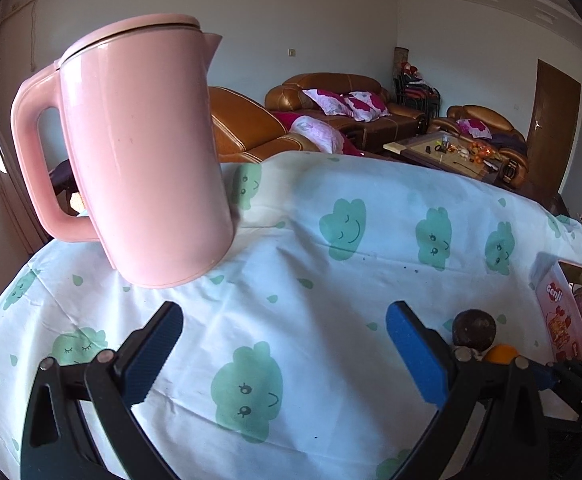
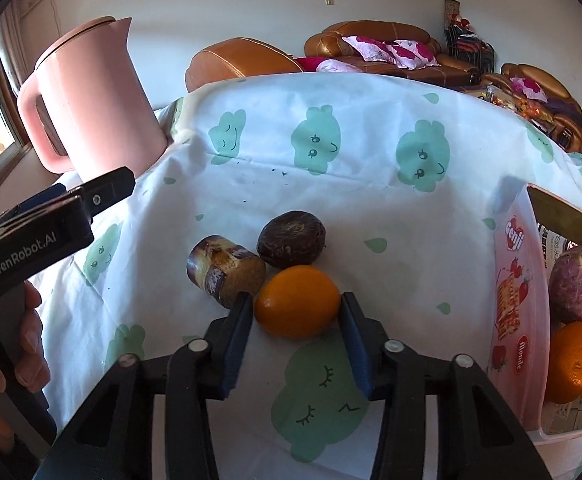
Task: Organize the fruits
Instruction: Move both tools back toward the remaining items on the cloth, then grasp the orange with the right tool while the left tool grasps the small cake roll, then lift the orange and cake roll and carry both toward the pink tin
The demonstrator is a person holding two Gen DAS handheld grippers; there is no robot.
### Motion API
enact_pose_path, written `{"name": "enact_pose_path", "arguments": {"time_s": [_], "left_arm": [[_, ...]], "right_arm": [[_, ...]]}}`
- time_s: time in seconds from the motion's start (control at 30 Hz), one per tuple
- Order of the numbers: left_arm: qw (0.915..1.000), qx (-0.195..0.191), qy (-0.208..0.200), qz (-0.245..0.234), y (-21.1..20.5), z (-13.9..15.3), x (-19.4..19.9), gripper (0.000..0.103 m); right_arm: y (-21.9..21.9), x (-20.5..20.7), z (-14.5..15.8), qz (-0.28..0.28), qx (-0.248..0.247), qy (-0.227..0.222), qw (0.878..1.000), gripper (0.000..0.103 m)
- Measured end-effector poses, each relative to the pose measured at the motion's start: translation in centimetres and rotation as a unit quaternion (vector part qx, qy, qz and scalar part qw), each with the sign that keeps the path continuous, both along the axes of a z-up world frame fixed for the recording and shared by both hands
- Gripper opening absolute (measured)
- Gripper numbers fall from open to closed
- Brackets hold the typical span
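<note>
On the cloud-print cloth lie an orange [image 2: 297, 301], a dark passion fruit [image 2: 291, 244] and a brown mottled cylindrical piece [image 2: 225, 270]. My right gripper [image 2: 295, 316] is open, its blue pads on either side of the orange's near half. A pink box [image 2: 519, 304] at the right holds a purple round fruit [image 2: 579, 285] and an orange [image 2: 573, 362]. My left gripper [image 1: 285, 342] is open and empty over bare cloth. In the left wrist view the passion fruit [image 1: 474, 330], the orange [image 1: 499, 354] and the box [image 1: 559, 320] show at the right.
A pink kettle [image 1: 143, 160] stands at the back left of the table, also in the right wrist view [image 2: 91, 100]. The left gripper's body [image 2: 39, 232] is at the left in the right wrist view. Brown sofas [image 1: 331, 112] stand beyond the table.
</note>
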State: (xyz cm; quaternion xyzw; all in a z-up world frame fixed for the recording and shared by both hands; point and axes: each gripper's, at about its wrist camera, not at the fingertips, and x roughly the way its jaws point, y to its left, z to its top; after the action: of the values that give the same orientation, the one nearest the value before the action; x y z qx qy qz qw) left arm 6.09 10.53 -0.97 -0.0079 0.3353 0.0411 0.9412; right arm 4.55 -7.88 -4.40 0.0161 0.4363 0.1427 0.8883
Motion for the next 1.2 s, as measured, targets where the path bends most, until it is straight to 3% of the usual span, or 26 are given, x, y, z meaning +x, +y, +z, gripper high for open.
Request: {"name": "enact_pose_path", "arguments": {"time_s": [0.07,0.17,0.3,0.4,0.57,0.63,0.73,0.93,1.2], "left_arm": [[0.9998,-0.005,-0.005,-0.017,-0.4,0.1,-0.1,0.103],[0.9978,-0.027,-0.016,-0.059,-1.0,0.5,-0.6,0.103],[0.9889,-0.046,-0.009,-0.141,-3.2,0.5,-1.1,0.100],[0.9799,-0.022,-0.004,-0.198,-5.8,0.2,-1.7,0.093],[0.9712,0.037,0.050,-0.230,-9.7,-2.0,-0.2,0.065],[0.9708,0.042,0.075,-0.224,-10.0,-2.8,0.3,0.052],[0.9696,0.016,0.106,-0.220,-9.2,-3.6,1.3,0.034],[0.9758,-0.017,0.094,-0.197,-7.6,-3.0,1.3,0.032],[0.9949,-0.008,-0.009,-0.100,-3.9,0.0,-1.1,0.033]], "right_arm": [[-0.1,-0.2,0.3,-0.006,-0.001,-0.008,1.000,0.043],[-1.3,-1.9,2.0,-0.034,0.009,-0.060,0.998,0.043],[-3.1,-4.4,3.6,-0.074,-0.010,-0.110,0.991,0.043],[-4.7,-5.6,4.1,-0.093,-0.006,-0.120,0.988,0.043],[-5.8,-5.7,4.6,-0.103,0.002,-0.124,0.987,0.043],[-5.7,-5.6,4.5,-0.099,0.002,-0.123,0.987,0.043],[-5.4,-5.4,4.1,-0.092,-0.002,-0.119,0.989,0.043],[-5.2,-5.3,3.8,-0.085,0.000,-0.116,0.990,0.043],[-4.4,-6.5,4.7,-0.083,-0.029,-0.159,0.983,0.043]]}}
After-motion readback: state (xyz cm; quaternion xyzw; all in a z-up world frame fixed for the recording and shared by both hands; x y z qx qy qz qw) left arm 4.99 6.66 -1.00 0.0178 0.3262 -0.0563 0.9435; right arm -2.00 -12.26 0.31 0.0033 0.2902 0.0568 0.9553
